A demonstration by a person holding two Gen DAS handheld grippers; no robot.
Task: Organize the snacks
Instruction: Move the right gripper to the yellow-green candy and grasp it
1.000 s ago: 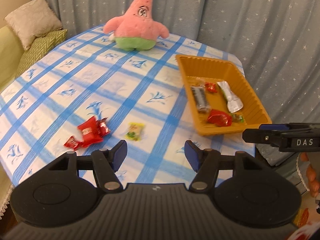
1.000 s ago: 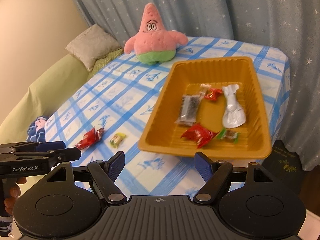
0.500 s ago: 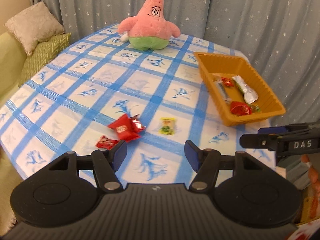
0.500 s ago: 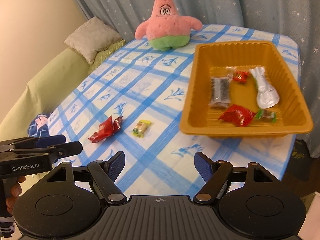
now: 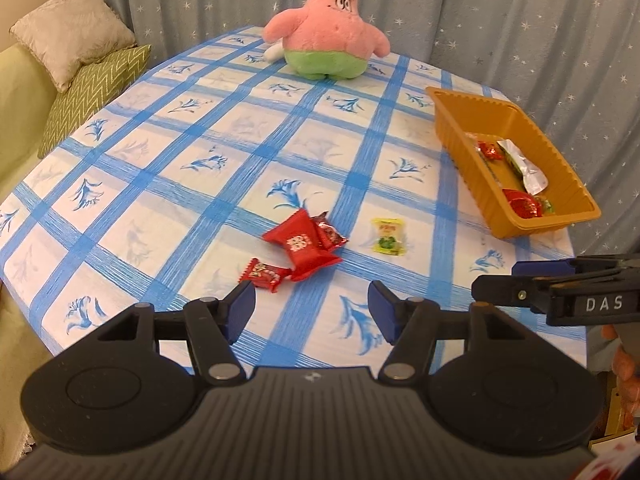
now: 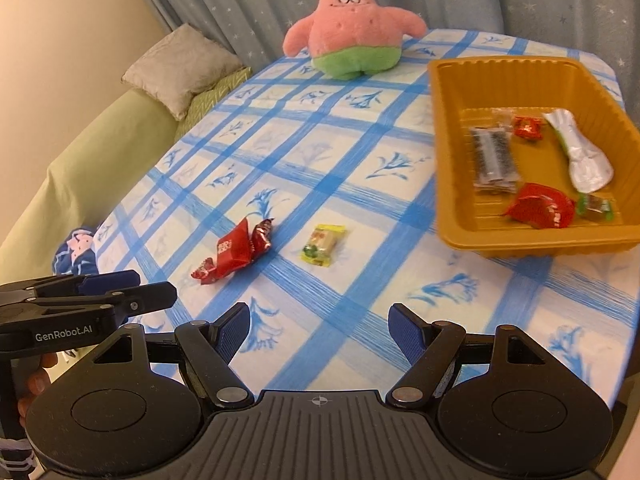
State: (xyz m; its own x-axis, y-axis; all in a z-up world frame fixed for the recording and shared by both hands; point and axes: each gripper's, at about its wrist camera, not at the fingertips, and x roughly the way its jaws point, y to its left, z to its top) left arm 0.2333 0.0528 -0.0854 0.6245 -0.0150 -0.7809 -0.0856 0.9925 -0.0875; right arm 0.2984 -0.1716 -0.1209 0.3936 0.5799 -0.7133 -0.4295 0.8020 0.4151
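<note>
red snacks just ahead, L gripper agape

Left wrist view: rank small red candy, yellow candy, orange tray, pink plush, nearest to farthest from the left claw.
From the left claw:
1. Small red candy, just ahead, slightly left.
2. Yellow candy, ahead, right of centre.
3. Orange tray, far right table edge.
4. Pink plush, at the table's back by the curtain.
</note>
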